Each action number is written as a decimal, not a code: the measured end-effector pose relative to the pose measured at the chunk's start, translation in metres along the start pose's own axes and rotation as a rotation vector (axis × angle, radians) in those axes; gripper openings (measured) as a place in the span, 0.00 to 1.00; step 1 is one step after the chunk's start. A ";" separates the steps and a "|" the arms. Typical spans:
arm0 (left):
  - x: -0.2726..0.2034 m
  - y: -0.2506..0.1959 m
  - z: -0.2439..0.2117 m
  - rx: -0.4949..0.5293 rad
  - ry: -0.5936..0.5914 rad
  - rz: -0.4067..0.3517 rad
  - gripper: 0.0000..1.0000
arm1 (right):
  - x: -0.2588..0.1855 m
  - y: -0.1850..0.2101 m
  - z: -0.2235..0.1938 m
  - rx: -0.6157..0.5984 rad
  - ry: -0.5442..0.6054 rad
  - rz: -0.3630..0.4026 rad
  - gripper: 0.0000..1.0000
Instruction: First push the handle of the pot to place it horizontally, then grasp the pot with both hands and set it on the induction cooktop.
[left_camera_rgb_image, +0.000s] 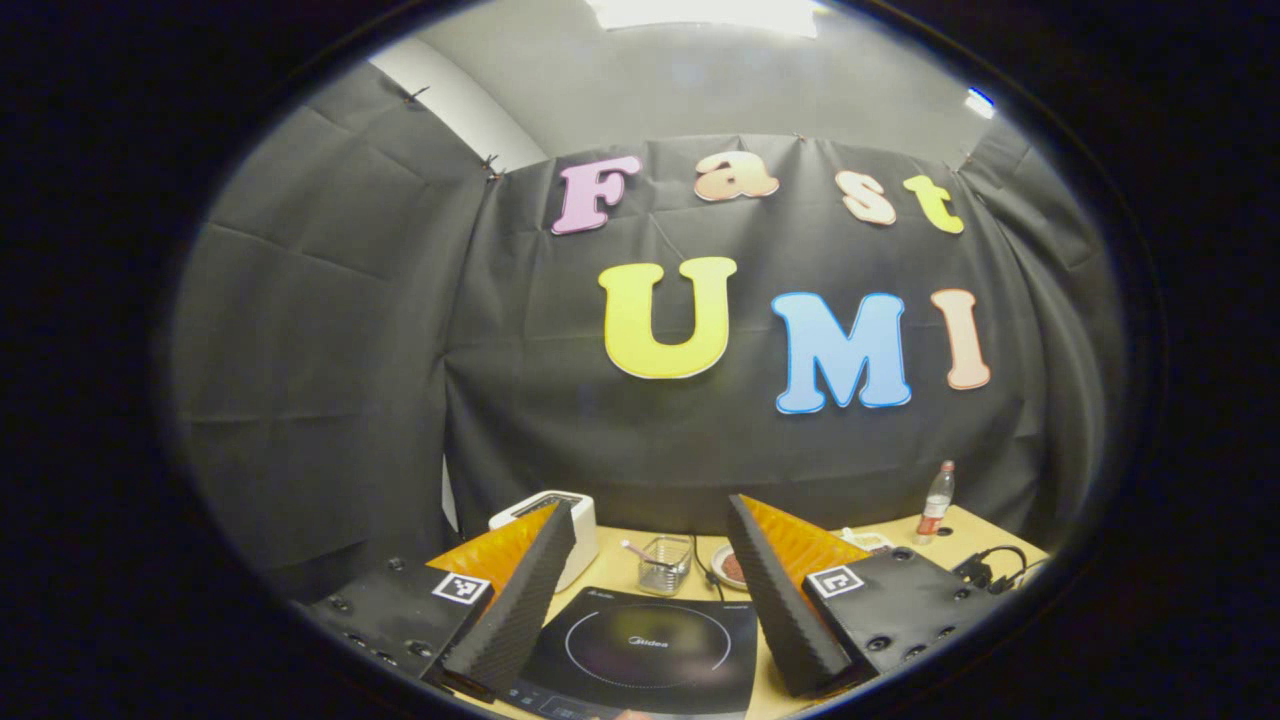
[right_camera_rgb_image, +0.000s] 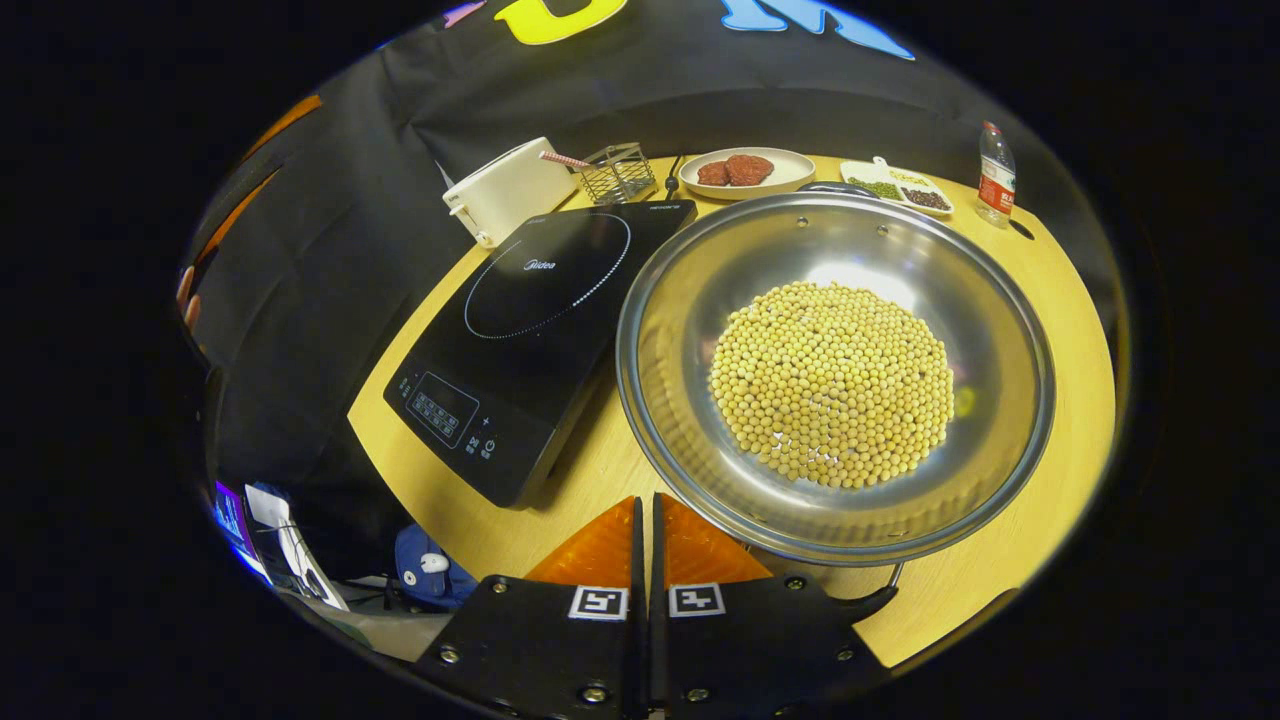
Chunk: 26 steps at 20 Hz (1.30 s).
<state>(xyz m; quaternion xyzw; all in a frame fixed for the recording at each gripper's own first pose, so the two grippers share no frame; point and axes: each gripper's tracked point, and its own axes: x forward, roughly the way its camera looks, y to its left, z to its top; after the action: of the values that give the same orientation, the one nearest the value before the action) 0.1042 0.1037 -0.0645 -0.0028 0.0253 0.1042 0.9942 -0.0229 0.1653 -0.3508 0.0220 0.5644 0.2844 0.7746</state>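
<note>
A wide steel pot (right_camera_rgb_image: 650, 400) holding a heap of yellow soybeans (right_camera_rgb_image: 830, 385) rests on the wooden table (right_camera_rgb_image: 1070, 300), right of the black induction cooktop (right_camera_rgb_image: 530, 330). A small handle (right_camera_rgb_image: 836, 186) sits on the pot's far rim, and a thin metal handle (right_camera_rgb_image: 894, 574) shows under its near rim. My right gripper (right_camera_rgb_image: 646, 502) is shut with nothing between its fingers, its tips just short of the pot's near rim. In the left gripper view, my left gripper (left_camera_rgb_image: 650, 510) is open and raised, with the cooktop (left_camera_rgb_image: 640, 650) below it.
Along the table's back stand a white toaster (right_camera_rgb_image: 505, 190), a wire basket (right_camera_rgb_image: 615, 172), a plate of meat patties (right_camera_rgb_image: 745, 170), a small tray of beans (right_camera_rgb_image: 895, 187) and a bottle (right_camera_rgb_image: 995, 170). A cable plug (left_camera_rgb_image: 985, 572) lies at the right.
</note>
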 end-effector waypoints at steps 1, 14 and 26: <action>0.003 -0.004 0.000 -0.003 0.001 -0.012 0.94 | -0.002 -0.004 -0.001 -0.009 0.007 -0.008 0.01; 0.040 -0.050 -0.001 -0.023 -0.005 -0.130 0.94 | -0.020 -0.047 -0.015 -0.015 0.069 -0.108 0.01; 0.062 -0.069 -0.007 -0.040 0.003 -0.184 0.99 | -0.040 -0.097 -0.022 0.012 0.135 -0.223 0.01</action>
<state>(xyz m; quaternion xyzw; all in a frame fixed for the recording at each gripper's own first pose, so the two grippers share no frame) 0.1787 0.0487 -0.0741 -0.0250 0.0243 0.0128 0.9993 -0.0103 0.0592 -0.3590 -0.0554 0.6160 0.1940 0.7615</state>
